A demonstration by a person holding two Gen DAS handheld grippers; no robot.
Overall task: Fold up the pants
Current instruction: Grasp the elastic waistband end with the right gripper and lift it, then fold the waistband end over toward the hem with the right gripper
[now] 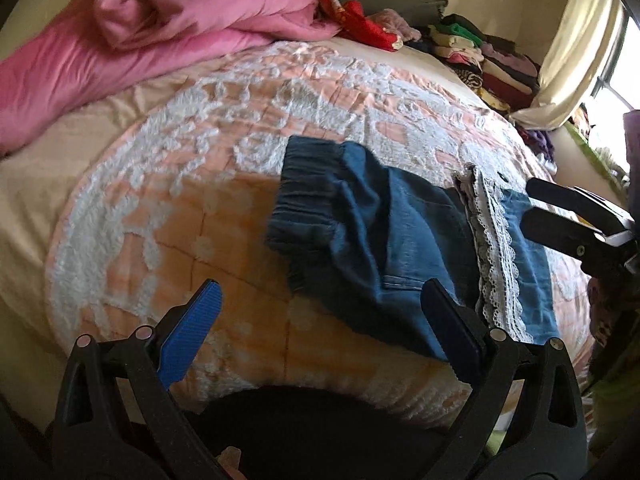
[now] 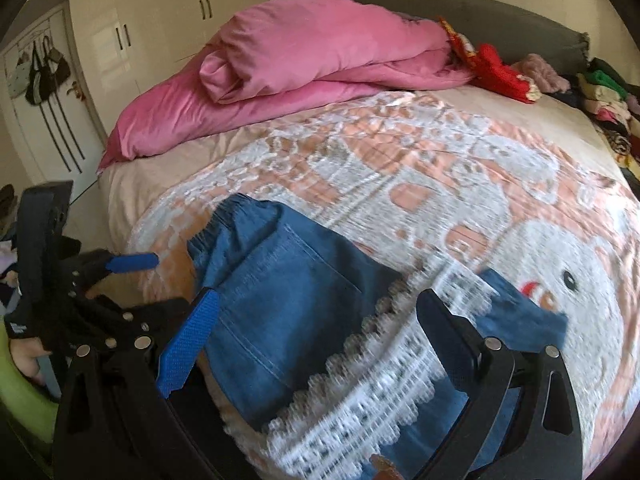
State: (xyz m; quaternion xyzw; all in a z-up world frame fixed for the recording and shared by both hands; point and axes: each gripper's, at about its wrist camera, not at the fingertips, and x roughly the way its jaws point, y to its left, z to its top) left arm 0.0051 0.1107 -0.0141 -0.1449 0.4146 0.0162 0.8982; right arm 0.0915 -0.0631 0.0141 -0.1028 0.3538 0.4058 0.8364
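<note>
A: Pants (image 1: 372,240) lay on the bed (image 1: 160,220), just ahead of the left gripper (image 1: 320,332) and right under the right gripper (image 2: 316,344). Both grippers were spread wide, holding nothing.

B: Handling?

A: Soft denim, floppy, fairly light I'd guess. Lace trim (image 1: 496,256) looked snag-prone. Elastic waistband (image 1: 304,192), at the far end from both, looked the firmest grab.

B: Labels?

A: None readable.

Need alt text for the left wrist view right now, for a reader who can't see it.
Folded blue denim pants with a white lace trim lie on a peach and white bedspread. The left gripper hovers open in front; the right gripper reaches in from the right. A pink duvet lies behind.
</note>
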